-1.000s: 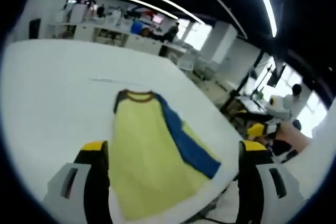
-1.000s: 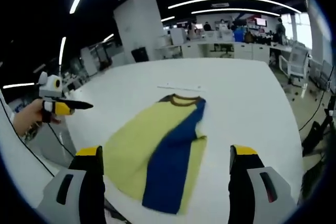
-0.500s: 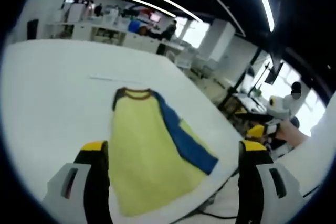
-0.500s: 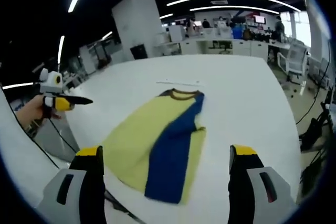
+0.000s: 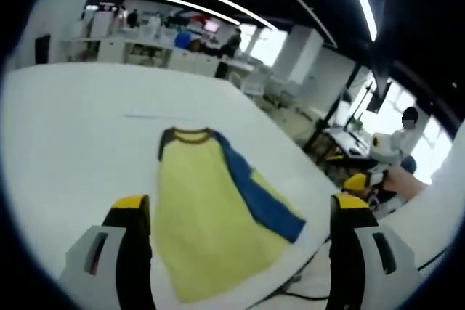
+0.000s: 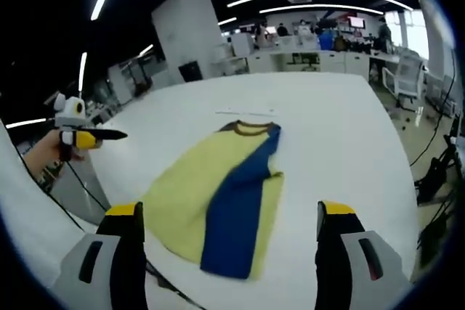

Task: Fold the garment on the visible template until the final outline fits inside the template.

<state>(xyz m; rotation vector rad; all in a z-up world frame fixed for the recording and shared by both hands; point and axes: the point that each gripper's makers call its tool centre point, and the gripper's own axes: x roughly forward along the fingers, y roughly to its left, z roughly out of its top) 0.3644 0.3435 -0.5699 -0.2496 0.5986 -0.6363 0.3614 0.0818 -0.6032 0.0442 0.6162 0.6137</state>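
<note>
Garment (image 6: 221,201), yellow and blue, flat on white table (image 6: 341,128); no legible writing.

Both tools (image 5: 236,212) (image 6: 225,215) wide open, empty

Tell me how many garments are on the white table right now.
1. A yellow shirt with a blue sleeve folded across it lies flat on the white table, collar pointing away from both grippers. Nothing suggests another is hidden.

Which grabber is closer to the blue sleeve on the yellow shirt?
Probably the right gripper: the blue sleeve lies between its open jaws. The left gripper faces the yellow side, with the sleeve toward its right jaw. Both hover back from the shirt.
</note>
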